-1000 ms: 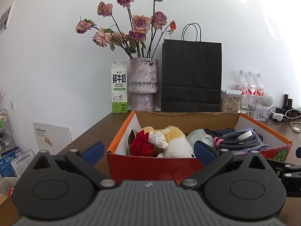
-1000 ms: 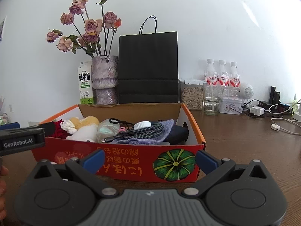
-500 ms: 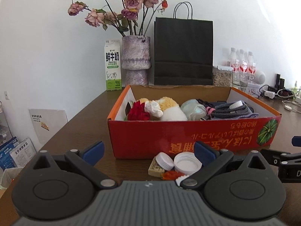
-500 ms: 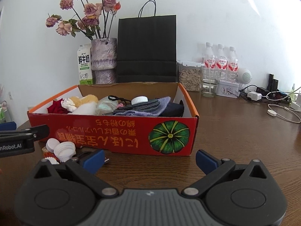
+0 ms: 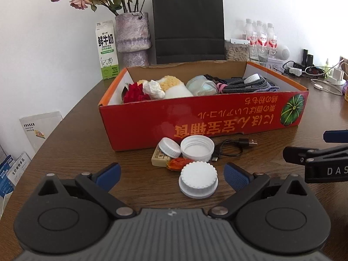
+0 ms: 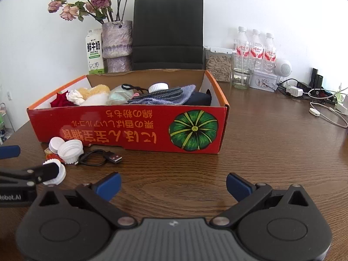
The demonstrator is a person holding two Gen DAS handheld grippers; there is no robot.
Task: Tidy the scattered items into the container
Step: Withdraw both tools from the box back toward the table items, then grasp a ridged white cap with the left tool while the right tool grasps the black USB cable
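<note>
A red cardboard box (image 5: 152,121) (image 6: 134,126) holds a red rose, soft toys, a mask, a cable and cloth. Scattered on the wooden table before it lie a big white ribbed cap (image 5: 198,182) (image 6: 57,175), an upturned white lid (image 5: 197,148) (image 6: 70,149), a small white cap (image 5: 169,147), a tan packet (image 5: 159,159), an orange scrap (image 5: 177,164) and a black USB cable (image 5: 237,146) (image 6: 102,157). My left gripper (image 5: 171,175) stands open, its blue fingertips either side of the big cap's near part. My right gripper (image 6: 173,183) is open over bare table.
Behind the box stand a milk carton (image 5: 107,50), a vase of dried roses (image 5: 133,38), a black paper bag (image 5: 188,22), water bottles (image 6: 254,45), a jar of seeds and a glass. Chargers and white cables (image 6: 322,106) lie at the right. The table's left edge drops off.
Both grippers have pulled back and tilted down from the box. The caps, packet and USB cable on the table have come into view, and the big cap now lies between my left fingers.
</note>
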